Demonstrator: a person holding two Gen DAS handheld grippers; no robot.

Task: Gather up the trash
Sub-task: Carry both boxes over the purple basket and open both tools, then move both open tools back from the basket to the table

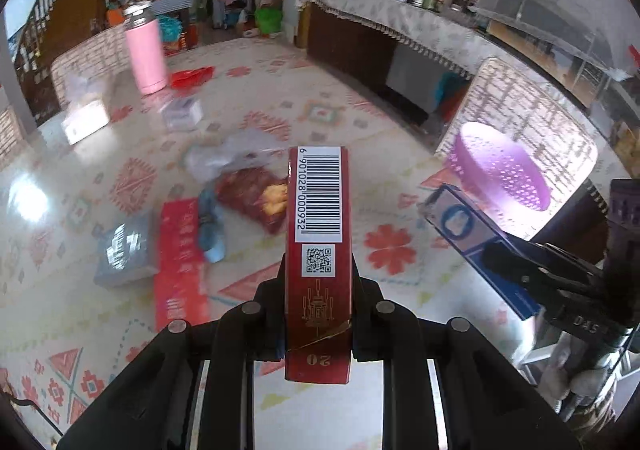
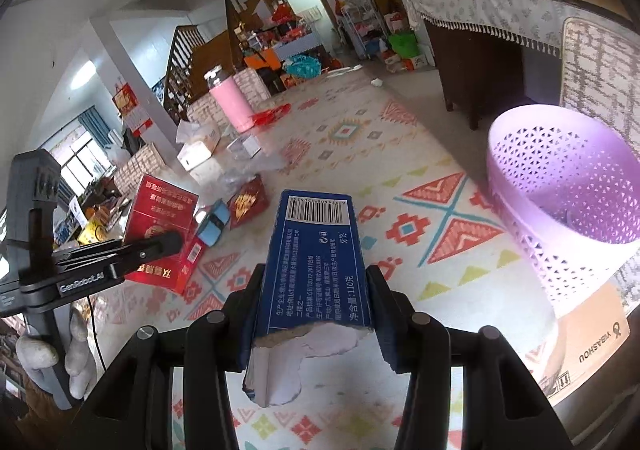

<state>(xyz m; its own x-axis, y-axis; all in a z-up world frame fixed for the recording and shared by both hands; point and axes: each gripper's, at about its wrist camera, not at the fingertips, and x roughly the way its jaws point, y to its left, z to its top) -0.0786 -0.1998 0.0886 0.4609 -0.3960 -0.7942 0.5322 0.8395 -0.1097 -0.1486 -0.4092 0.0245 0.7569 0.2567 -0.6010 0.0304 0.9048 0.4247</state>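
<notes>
A red cigarette box [image 1: 318, 234] with a barcode on top stands upright between the pads of my left gripper [image 1: 318, 274], which is shut on it above the patterned table. My right gripper [image 2: 316, 274] is shut on a blue box [image 2: 316, 250] with a torn near end. A purple perforated basket [image 2: 560, 202] sits to the right of both, open side up, also seen as the basket [image 1: 500, 166]. Each view shows the other gripper: the right gripper [image 1: 504, 254] with the blue box [image 1: 460, 222], and the left gripper [image 2: 168, 240] with the red box [image 2: 160, 210].
Litter lies mid-table: clear plastic wrap [image 1: 228, 154], a red snack packet [image 1: 256, 198], a blue scrap [image 1: 210, 226], a red paper strip [image 1: 180, 258], a grey packet [image 1: 124, 250]. Behind stand a white box [image 1: 184, 112] and a pink flask [image 1: 145, 50]. The basket rests on a cardboard box [image 2: 592, 330].
</notes>
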